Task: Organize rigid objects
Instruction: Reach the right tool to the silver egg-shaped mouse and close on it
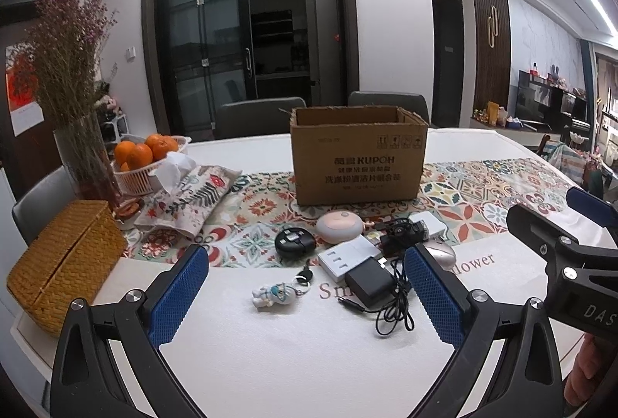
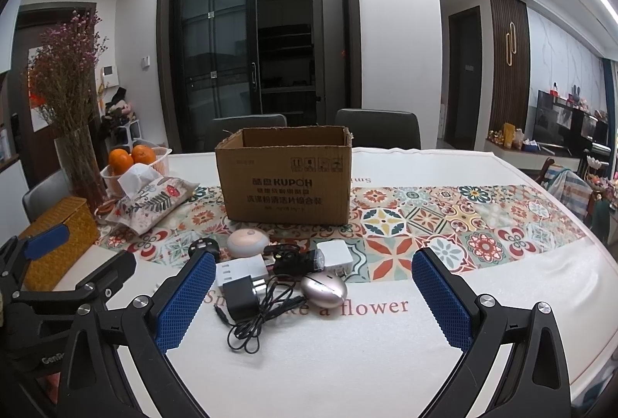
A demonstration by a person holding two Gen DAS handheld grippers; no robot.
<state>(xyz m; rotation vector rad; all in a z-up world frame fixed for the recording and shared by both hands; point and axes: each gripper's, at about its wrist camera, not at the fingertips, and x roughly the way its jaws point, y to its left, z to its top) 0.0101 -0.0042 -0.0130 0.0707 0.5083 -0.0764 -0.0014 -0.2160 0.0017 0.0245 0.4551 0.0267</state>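
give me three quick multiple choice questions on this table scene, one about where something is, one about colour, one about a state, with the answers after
1. Where does the black power adapter lie relative to the cardboard box?
A. inside it
B. on the table in front of it
C. behind it

2. What colour are the pads on the gripper fingers?
A. blue
B. red
C. yellow

3. How is the cardboard box standing?
A. taped shut
B. tipped on its side
C. upright with its top open

Answers:
1 B, the adapter and its tangled cord rest on the white cloth nearer the cameras than the box.
2 A, the textured pads on the left gripper and the right gripper are blue; both grippers are open and hold nothing.
3 C, the box's inner back wall shows over its front rim in both views.
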